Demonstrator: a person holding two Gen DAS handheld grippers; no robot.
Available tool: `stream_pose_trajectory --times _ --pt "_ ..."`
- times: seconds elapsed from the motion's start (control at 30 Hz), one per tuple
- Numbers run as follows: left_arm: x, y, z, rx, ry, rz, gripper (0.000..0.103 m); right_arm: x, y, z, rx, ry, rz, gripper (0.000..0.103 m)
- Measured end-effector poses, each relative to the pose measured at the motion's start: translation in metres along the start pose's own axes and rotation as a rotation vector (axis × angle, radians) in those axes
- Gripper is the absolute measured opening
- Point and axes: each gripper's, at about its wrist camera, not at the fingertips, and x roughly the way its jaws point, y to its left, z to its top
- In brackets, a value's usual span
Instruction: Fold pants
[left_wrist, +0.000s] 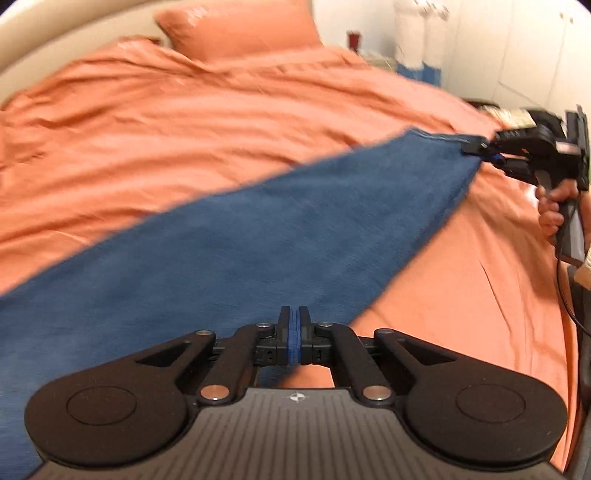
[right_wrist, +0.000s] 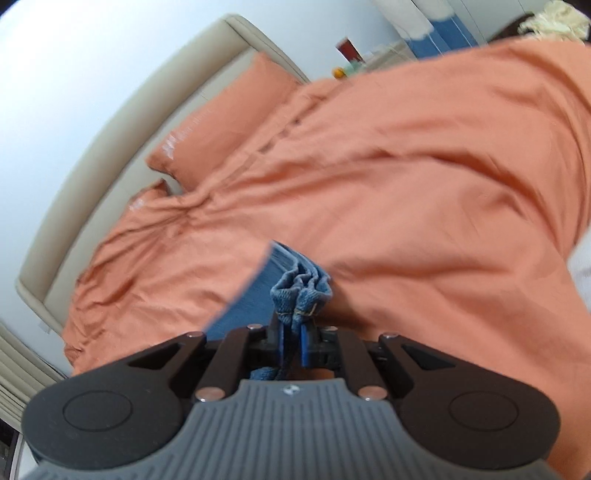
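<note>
Spanning the orange bed cover (left_wrist: 166, 122), the blue pants (left_wrist: 258, 229) hang taut between both tools: left gripper (left_wrist: 294, 332) pinched closed on the near end, right gripper (left_wrist: 484, 149) clamped on the far hem. Their long axis runs diagonally from one gripper to the other. Only the right wrist view shows the bunched hem (right_wrist: 301, 291) between blue pads (right_wrist: 304, 347); pillow (right_wrist: 221, 122) beyond
</note>
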Motion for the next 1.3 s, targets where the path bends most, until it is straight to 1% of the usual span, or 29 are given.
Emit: stream_pose_trajectory --times 0.1,0.2,0.37,0.43,0.53,0.63,0.73,0.83,0.9,0.97,1.07,1.1,1.13,1.17,1.23,1.27,1.3 --pt "-0.042 0.033 0.002 -0.020 -0.053 0.057 0.002 -0.014 0.041 0.008 -0.105 -0.033 0.010 0.003" --pt "-0.085 0.067 0.003 -0.030 -0.104 0.137 0.002 -0.028 0.090 0.018 -0.201 -0.051 0.030 0.003" --pt "-0.164 0.126 -0.001 -0.075 -0.181 0.259 0.004 -0.046 0.188 0.022 -0.373 -0.073 0.085 0.003" --pt "-0.191 0.146 0.001 -0.099 -0.203 0.302 0.004 -0.049 0.227 0.016 -0.426 -0.072 0.112 0.003" --pt "-0.226 0.175 -0.007 -0.145 -0.229 0.351 0.004 -0.047 0.283 -0.004 -0.486 -0.064 0.161 0.003" --pt "-0.241 0.196 -0.019 -0.181 -0.244 0.375 0.004 -0.039 0.331 -0.033 -0.538 -0.033 0.200 0.003" --pt "-0.238 0.211 -0.041 -0.227 -0.235 0.358 0.007 -0.024 0.364 -0.073 -0.589 0.012 0.226 0.003" --pt "-0.218 0.226 -0.066 -0.296 -0.199 0.306 0.007 -0.005 0.381 -0.125 -0.632 0.080 0.240 0.003" --pt "-0.201 0.234 -0.085 -0.345 -0.166 0.261 0.007 0.008 0.383 -0.164 -0.655 0.141 0.252 0.003" --pt "-0.178 0.239 -0.099 -0.385 -0.140 0.219 0.007 0.021 0.378 -0.206 -0.674 0.228 0.258 0.003" --pt "-0.155 0.247 -0.117 -0.451 -0.119 0.152 0.008 0.039 0.365 -0.267 -0.730 0.348 0.240 0.003" --pt "-0.150 0.248 -0.123 -0.471 -0.115 0.129 0.012 0.043 0.359 -0.283 -0.748 0.376 0.236 0.003" --pt "-0.144 0.247 -0.126 -0.491 -0.115 0.106 0.019 0.046 0.355 -0.297 -0.768 0.395 0.224 0.003" --pt "-0.138 0.247 -0.128 -0.508 -0.113 0.082 0.022 0.048 0.349 -0.309 -0.788 0.410 0.212 0.004" --pt "-0.126 0.248 -0.127 -0.529 -0.104 0.039 0.031 0.053 0.340 -0.323 -0.802 0.433 0.200 0.007" --pt "-0.121 0.247 -0.125 -0.533 -0.100 0.020 0.033 0.053 0.337 -0.326 -0.805 0.434 0.206 0.011" --pt "-0.115 0.246 -0.123 -0.539 -0.100 0.002 0.040 0.054 0.336 -0.328 -0.811 0.433 0.213 0.017"
